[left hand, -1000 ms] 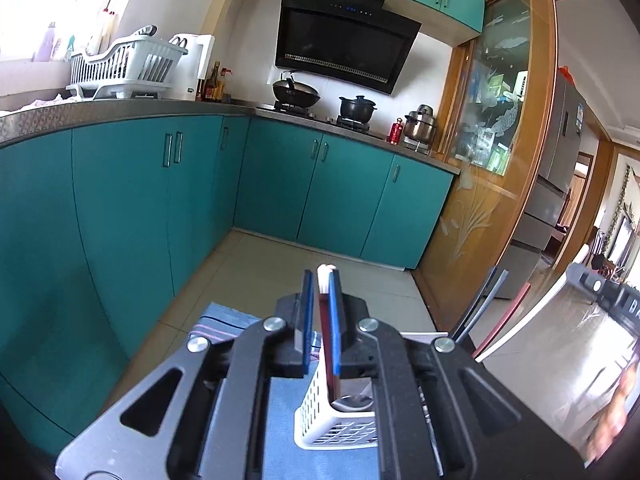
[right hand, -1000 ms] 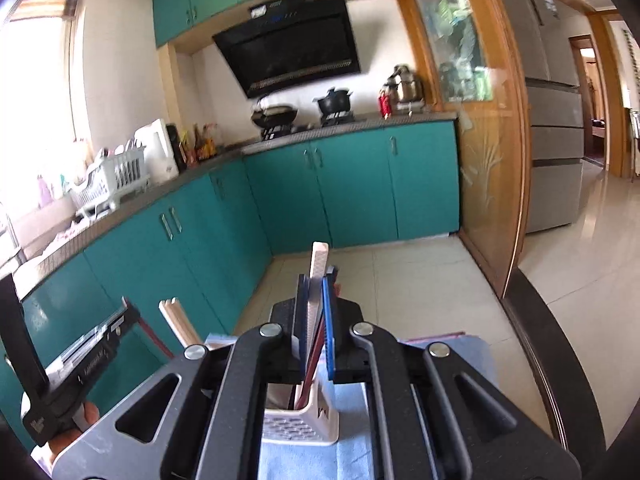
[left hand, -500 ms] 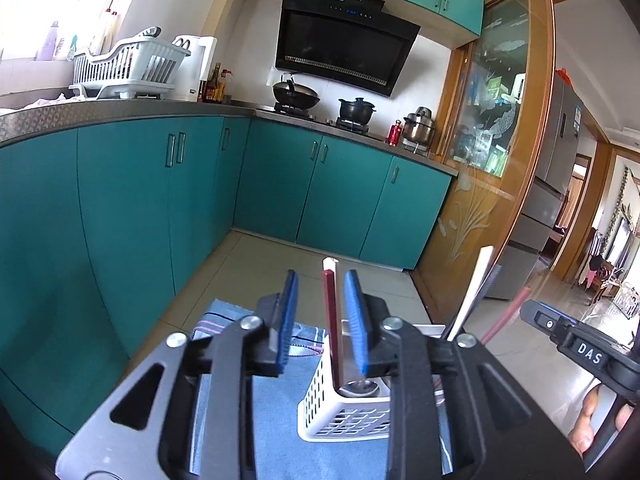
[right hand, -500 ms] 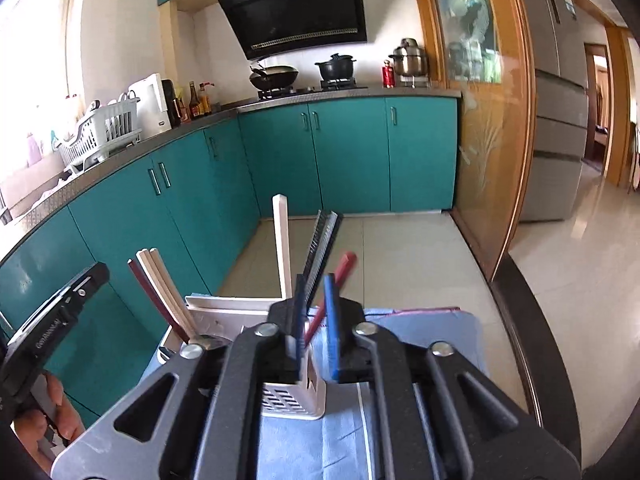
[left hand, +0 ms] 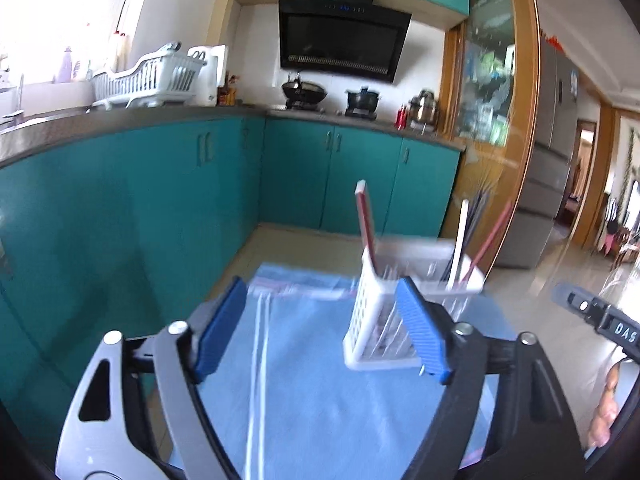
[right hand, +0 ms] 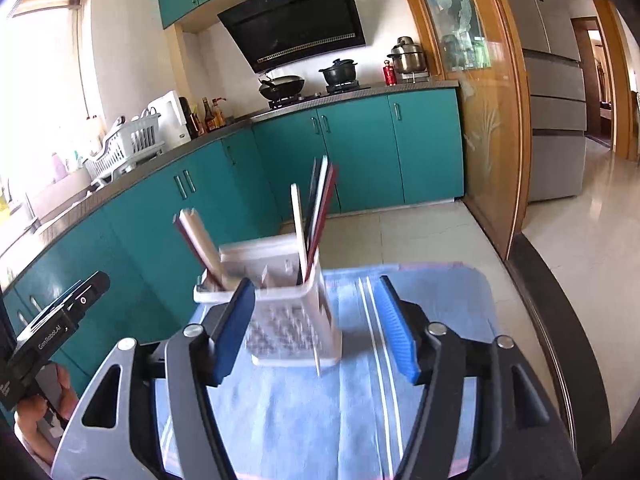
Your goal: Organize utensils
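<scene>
A white slotted utensil basket (left hand: pixel 370 312) stands on a blue cloth (left hand: pixel 320 408). A red-and-white chopstick pair (left hand: pixel 365 220) leans in its left end, and white, dark and red sticks (left hand: pixel 460 236) lean in its right end. My left gripper (left hand: pixel 320 320) hangs just short of the basket; its jaws are opening with nothing between the blue pads. In the right wrist view the basket (right hand: pixel 288 320) sits ahead of my right gripper (right hand: pixel 316 328), whose jaws are also opening and hold nothing. Chopsticks (right hand: pixel 198 240) lean at its left and a bundle of sticks (right hand: pixel 316 216) at its right.
The cloth (right hand: pixel 320 420) has white stripes and covers a dark-rimmed table (right hand: pixel 560 340). Teal cabinets (left hand: pixel 160 200) run along the left and back. The other gripper and the hand holding it show at each view's edge (left hand: pixel 600 320) (right hand: pixel 52 328).
Both grippers were shut on sticks above the basket. They have opened and left the sticks standing in the basket. Both have drawn back and lower.
</scene>
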`<state>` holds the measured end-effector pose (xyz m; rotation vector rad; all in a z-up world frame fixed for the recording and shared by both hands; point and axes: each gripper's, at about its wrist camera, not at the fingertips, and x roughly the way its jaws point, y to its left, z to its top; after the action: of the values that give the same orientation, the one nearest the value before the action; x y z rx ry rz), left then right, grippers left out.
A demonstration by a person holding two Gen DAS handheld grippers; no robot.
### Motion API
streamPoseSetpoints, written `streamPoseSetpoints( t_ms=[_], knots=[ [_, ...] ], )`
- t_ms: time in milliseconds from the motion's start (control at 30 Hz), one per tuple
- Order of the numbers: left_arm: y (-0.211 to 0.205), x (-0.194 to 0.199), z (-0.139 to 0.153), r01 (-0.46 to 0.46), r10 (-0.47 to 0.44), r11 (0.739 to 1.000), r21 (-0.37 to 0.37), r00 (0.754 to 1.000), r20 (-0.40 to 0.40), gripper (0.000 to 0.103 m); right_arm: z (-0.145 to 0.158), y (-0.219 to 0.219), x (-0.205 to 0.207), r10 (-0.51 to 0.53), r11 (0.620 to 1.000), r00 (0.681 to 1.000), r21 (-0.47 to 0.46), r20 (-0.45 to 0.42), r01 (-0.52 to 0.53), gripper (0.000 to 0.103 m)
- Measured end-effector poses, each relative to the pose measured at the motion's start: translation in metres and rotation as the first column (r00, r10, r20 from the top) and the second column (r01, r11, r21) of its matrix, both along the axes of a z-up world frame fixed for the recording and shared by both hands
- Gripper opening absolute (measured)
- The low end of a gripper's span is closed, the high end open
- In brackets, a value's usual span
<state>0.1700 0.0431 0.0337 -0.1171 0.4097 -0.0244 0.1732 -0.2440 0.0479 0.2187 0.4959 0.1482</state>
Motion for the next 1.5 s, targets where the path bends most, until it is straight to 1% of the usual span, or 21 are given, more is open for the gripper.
streamPoseSetpoints(
  t_ms=[33, 67, 133, 167, 200, 233, 267, 300, 333, 367, 400, 433, 533, 567, 633, 833, 967, 1267, 1500],
  knots=[
    [-0.001, -0.006, -0.009, -0.003, 0.003, 1.000, 0.013, 1.000, -0.021, 0.082, -0.006, 0.002, -0.005, -0.004, 1.000, 1.000, -0.004, -0.005, 0.004, 0.064],
    [-0.002, -0.012, -0.018, -0.006, 0.007, 1.000, 0.029, 0.999, -0.041, 0.083, -0.018, 0.004, -0.014, -0.003, 1.000, 1.000, -0.001, -0.023, 0.003, 0.064],
    [-0.011, -0.025, -0.037, 0.000, 0.008, 0.995, 0.096, 0.996, -0.085, 0.088, -0.035, 0.008, -0.025, 0.017, 1.000, 0.998, 0.015, -0.057, -0.016, 0.069],
    [-0.014, -0.030, -0.043, -0.002, 0.014, 0.992, 0.124, 0.996, -0.094, 0.090, -0.047, 0.013, -0.032, 0.031, 0.999, 0.996, 0.019, -0.083, -0.029, 0.071],
    [-0.021, -0.037, -0.052, -0.011, 0.028, 0.985, 0.174, 0.995, -0.098, 0.093, -0.056, 0.017, -0.037, 0.034, 0.999, 0.994, 0.012, -0.103, -0.033, 0.075],
    [-0.023, -0.042, -0.057, -0.016, 0.036, 0.980, 0.198, 0.994, -0.099, 0.098, -0.063, 0.023, -0.042, 0.029, 1.000, 0.993, -0.008, -0.119, -0.031, 0.078],
    [-0.028, -0.048, -0.063, -0.018, 0.042, 0.974, 0.227, 0.994, -0.102, 0.099, -0.071, 0.029, -0.048, 0.015, 0.998, 0.992, -0.052, -0.127, -0.021, 0.078],
    [-0.029, -0.053, -0.065, -0.012, 0.037, 0.972, 0.236, 0.994, -0.101, 0.099, -0.076, 0.037, -0.055, -0.006, 0.994, 0.992, -0.106, -0.123, -0.007, 0.082],
    [-0.030, -0.057, -0.067, -0.006, 0.031, 0.972, 0.236, 0.994, -0.100, 0.099, -0.079, 0.039, -0.059, -0.017, 0.992, 0.993, -0.130, -0.117, 0.001, 0.087],
    [-0.031, -0.063, -0.067, 0.001, 0.022, 0.974, 0.228, 0.995, -0.100, 0.099, -0.080, 0.045, -0.065, -0.030, 0.987, 0.994, -0.160, -0.104, 0.013, 0.090],
    [-0.032, -0.067, -0.067, 0.005, 0.017, 0.976, 0.220, 0.995, -0.098, 0.099, -0.080, 0.049, -0.070, -0.034, 0.984, 0.995, -0.178, -0.099, 0.016, 0.099],
    [-0.033, -0.072, -0.065, 0.009, 0.010, 0.977, 0.212, 0.996, -0.090, 0.099, -0.079, 0.052, -0.075, -0.032, 0.981, 0.996, -0.191, -0.085, 0.016, 0.100],
    [-0.037, -0.089, -0.054, 0.000, 0.009, 0.977, 0.214, 0.999, -0.043, 0.099, -0.069, 0.057, -0.089, -0.043, 0.977, 0.999, -0.211, -0.032, 0.035, 0.100],
    [-0.038, -0.094, -0.050, 0.001, 0.007, 0.976, 0.218, 0.999, -0.032, 0.099, -0.063, 0.058, -0.096, -0.050, 0.974, 0.999, -0.220, -0.006, 0.047, 0.100],
    [-0.040, -0.101, -0.041, 0.003, 0.002, 0.974, 0.225, 1.000, -0.020, 0.099, -0.053, 0.059, -0.105, -0.064, 0.969, 0.998, -0.239, 0.020, 0.067, 0.100],
    [-0.043, -0.121, -0.023, 0.007, -0.010, 0.978, 0.210, 1.000, 0.011, 0.099, -0.035, 0.057, -0.125, -0.095, 0.963, 0.993, -0.247, 0.069, 0.109, 0.100],
    [-0.043, -0.127, -0.017, 0.019, -0.021, 0.981, 0.194, 1.000, 0.012, 0.099, -0.032, 0.055, -0.133, -0.106, 0.962, 0.991, -0.243, 0.082, 0.123, 0.100],
    [-0.047, -0.139, -0.013, 0.019, -0.025, 0.980, 0.197, 0.999, 0.026, 0.099, -0.029, 0.053, -0.147, -0.116, 0.962, 0.988, -0.236, 0.097, 0.136, 0.100],
    [-0.048, -0.138, -0.013, 0.020, -0.026, 0.980, 0.196, 0.999, 0.027, 0.099, -0.028, 0.053, -0.148, -0.116, 0.963, 0.989, -0.234, 0.097, 0.136, 0.100]
  ],
)
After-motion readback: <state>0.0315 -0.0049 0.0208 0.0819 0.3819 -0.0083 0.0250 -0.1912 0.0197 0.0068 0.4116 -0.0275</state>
